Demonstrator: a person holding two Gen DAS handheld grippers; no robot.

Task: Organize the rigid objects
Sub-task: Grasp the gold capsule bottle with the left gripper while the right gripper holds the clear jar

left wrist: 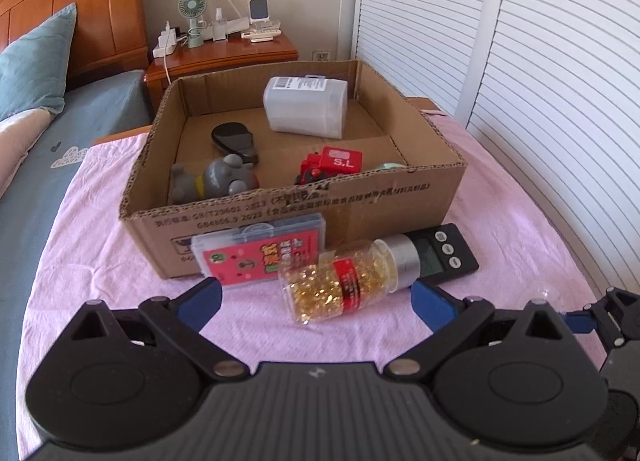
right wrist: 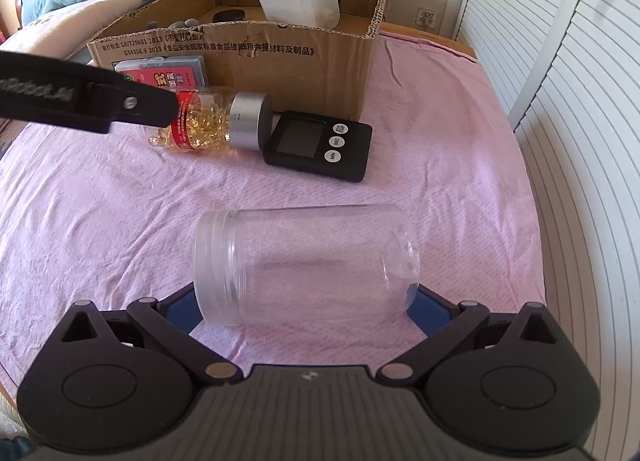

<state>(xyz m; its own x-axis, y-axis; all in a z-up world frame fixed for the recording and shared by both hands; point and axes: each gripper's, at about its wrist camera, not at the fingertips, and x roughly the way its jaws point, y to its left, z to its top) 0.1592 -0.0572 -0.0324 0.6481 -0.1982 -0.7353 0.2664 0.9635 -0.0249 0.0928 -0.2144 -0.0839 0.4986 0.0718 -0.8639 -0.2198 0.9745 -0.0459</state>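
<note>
The right tool (right wrist: 304, 311) gapes wide around the clear jar (right wrist: 304, 261) lying crosswise (apparently untouched); the left tool (left wrist: 316, 295), open, straddles the capsule bottle (left wrist: 344, 281).

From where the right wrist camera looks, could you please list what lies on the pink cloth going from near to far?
Clear jar → black timer → capsule bottle → card case → cardboard box.
</note>
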